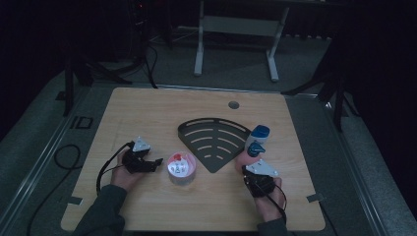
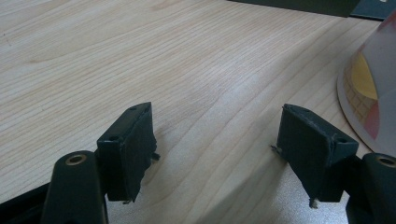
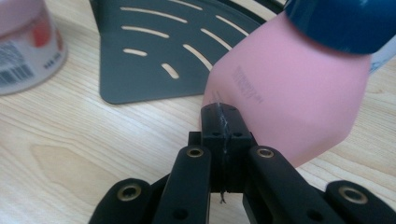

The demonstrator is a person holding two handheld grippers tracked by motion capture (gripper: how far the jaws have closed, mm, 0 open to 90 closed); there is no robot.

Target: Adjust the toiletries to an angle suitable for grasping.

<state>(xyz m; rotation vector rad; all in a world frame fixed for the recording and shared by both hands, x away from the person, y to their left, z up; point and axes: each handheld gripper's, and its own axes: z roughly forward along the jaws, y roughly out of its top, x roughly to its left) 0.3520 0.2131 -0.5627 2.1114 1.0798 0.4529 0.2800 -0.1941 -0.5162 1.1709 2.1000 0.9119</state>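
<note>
Pink bottle [image 3: 285,100]: cut off by the top and right edges of the right gripper view; its embossed side lettering is too blurred to read. In the high view the right claw [image 1: 253,168] covers most of it.

Pink-lidded tub [image 3: 25,44]: cropped at the top and left edges; label print unreadable.

Paper cup [image 2: 373,88]: cut by the right edge of the left gripper view, pattern partly seen.

Black slotted tray [image 3: 154,56]: far end cut off.

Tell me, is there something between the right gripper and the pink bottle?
No, nothing visible. The right gripper, its jaws shut together, has its tips right at the side of the pink bottle, beside the black slotted tray.
</note>
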